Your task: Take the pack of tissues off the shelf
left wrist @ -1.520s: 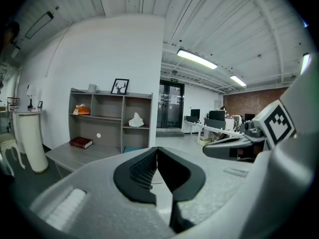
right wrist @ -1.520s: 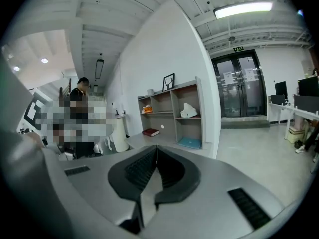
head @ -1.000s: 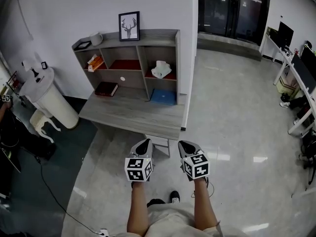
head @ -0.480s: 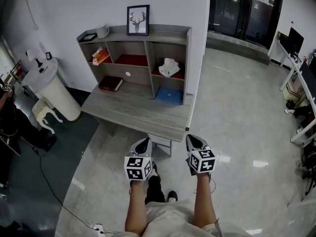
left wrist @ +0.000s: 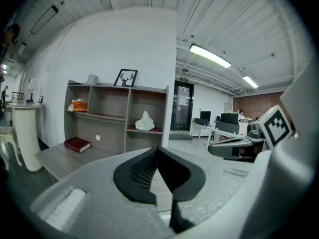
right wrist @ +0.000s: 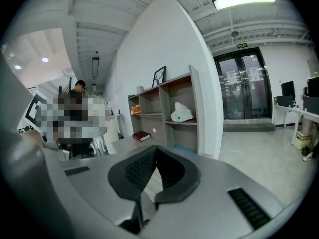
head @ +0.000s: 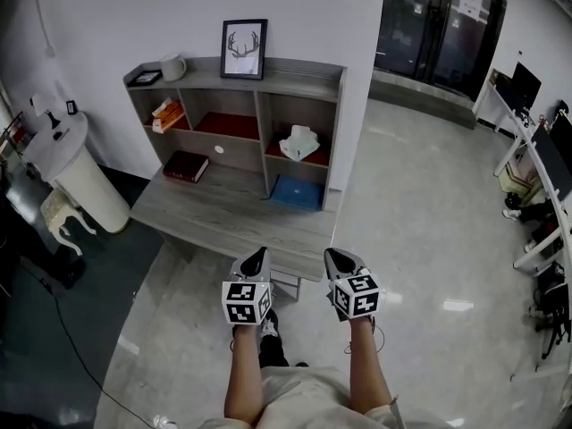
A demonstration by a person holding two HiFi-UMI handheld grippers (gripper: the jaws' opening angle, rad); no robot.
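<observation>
I'm only on the approach step here, nothing is being grabbed yet. In the head view I'm holding the left tool [head: 256,256] and the right tool [head: 335,257] low in the middle of the frame, hanging just short of the near edge of the surface [head: 223,217]. Both are closed with nothing in them; each tool's own view is showing the tips meeting on empty air.

The pack of tissues [head: 299,142] is sitting in the right-hand compartment of the shelf [head: 295,68], upper middle of the frame, upright with a tissue poking out of the top. It's well apart from both tools.

My guess for the next move: I'm going to have to carry one tool forward over the surface, probably the right one since it's lining up closer, open it before reaching the compartment, and come in level so I'm not clipping the divider or the board above.

The surface is a grey wood desk carrying the shelf at its back. A red book [head: 186,165] is lying toward the left and a blue flat thing [head: 298,193] is sitting under the tissues. A framed deer picture [head: 243,49] and a mug [head: 172,66] are standing on top. The room looks like an office: shiny pale floor [head: 429,239], glass doors [head: 438,25] at upper right, a white round stand [head: 67,172] at left.
</observation>
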